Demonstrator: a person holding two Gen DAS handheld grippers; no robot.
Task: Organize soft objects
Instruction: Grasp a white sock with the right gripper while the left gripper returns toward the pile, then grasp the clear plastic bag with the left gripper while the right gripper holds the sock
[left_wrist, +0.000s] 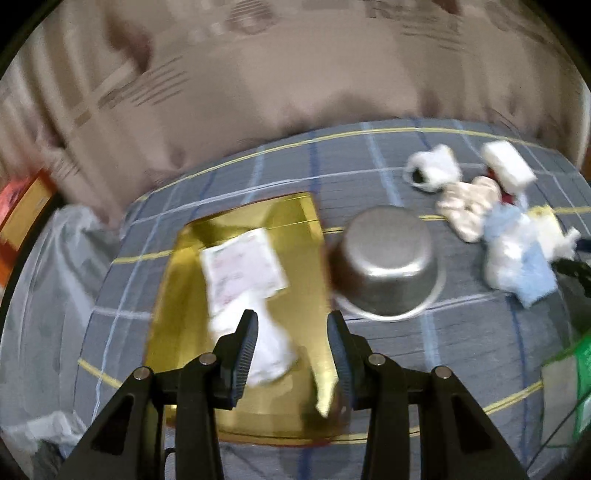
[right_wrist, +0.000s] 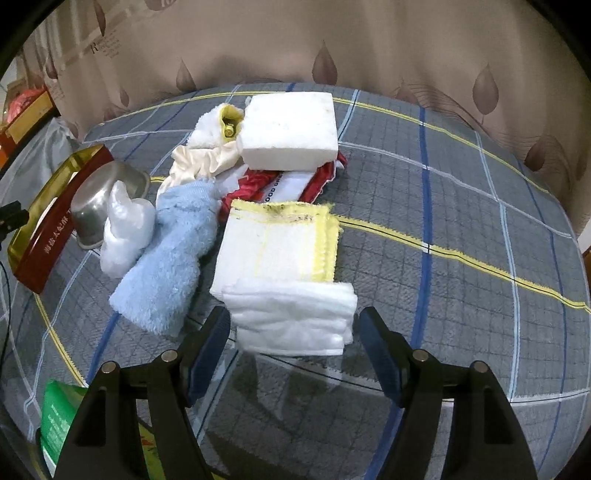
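My left gripper (left_wrist: 291, 332) is open above a gold box (left_wrist: 295, 266); a white cloth (left_wrist: 269, 350) and a white printed packet (left_wrist: 243, 269) lie in the box below the fingers. My right gripper (right_wrist: 295, 332) is open, its fingers on either side of a folded white towel (right_wrist: 291, 317). Behind it lie a white cloth with yellow trim (right_wrist: 284, 243), a light blue towel (right_wrist: 170, 258), a white foam block (right_wrist: 291, 125), a red-and-white bag (right_wrist: 288, 181) and cream cloths (right_wrist: 199, 158).
An upturned steel bowl (left_wrist: 388, 262) sits right of the gold box; it also shows in the right wrist view (right_wrist: 96, 206). A white plastic bag (right_wrist: 125, 229) lies by the blue towel. A green packet (right_wrist: 59, 417) sits at the bed's near edge. A curtain (right_wrist: 295, 40) hangs behind.
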